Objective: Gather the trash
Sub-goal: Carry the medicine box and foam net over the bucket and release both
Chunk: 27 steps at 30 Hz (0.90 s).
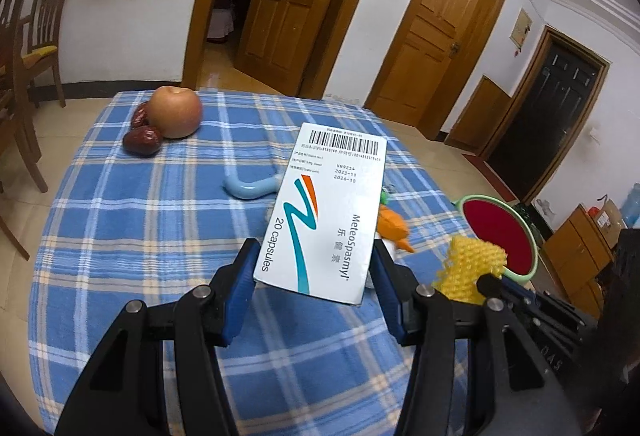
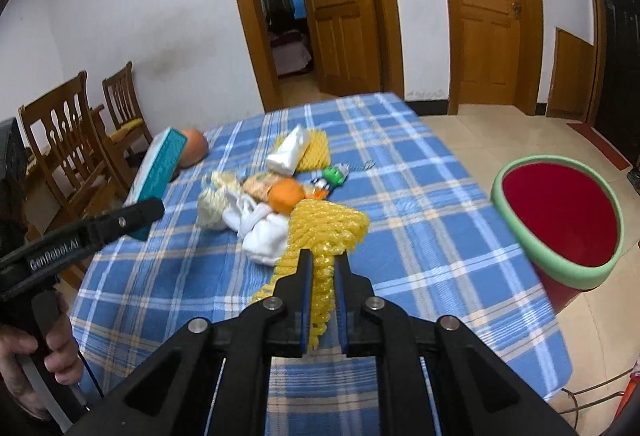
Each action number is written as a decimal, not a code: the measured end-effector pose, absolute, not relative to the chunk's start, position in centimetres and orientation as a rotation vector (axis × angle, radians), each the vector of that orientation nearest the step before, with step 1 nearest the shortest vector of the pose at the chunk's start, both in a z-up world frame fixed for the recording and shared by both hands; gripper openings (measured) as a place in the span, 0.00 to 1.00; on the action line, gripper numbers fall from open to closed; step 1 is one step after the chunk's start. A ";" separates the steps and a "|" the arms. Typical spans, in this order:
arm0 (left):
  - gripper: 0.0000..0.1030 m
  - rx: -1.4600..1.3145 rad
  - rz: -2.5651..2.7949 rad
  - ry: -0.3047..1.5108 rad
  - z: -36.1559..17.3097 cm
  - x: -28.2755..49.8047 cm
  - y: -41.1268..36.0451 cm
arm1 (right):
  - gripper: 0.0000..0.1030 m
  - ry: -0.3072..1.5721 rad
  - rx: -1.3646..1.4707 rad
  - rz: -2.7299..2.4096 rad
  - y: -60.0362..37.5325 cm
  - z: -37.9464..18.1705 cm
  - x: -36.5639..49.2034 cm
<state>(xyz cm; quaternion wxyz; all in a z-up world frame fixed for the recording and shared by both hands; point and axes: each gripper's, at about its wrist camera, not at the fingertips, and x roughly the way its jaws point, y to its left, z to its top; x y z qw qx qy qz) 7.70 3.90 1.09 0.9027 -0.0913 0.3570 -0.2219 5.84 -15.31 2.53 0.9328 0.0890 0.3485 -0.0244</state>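
Left claw (image 1: 314, 272) pinches the capsule box (image 1: 326, 214) above the worktop (image 1: 140, 220); right claw (image 2: 322, 278) pinches yellow foam netting (image 2: 324, 232), near the edge facing the red bin (image 2: 560, 212).

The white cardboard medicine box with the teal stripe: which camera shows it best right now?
Left wrist view. The white cardboard medicine box fills the middle, printed face readable, clamped between the left gripper fingers. The right wrist view catches only its teal edge at far left.
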 end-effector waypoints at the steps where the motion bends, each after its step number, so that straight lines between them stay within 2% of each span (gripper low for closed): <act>1: 0.54 -0.186 -0.462 0.739 1.2 7.6 3.6 | 0.11 0.707 0.185 -0.053 -15.5 2.7 5.8; 27: 0.54 -0.072 -0.702 0.792 4.9 7.6 -10.9 | 0.11 0.537 0.298 -0.298 -30.1 6.3 2.8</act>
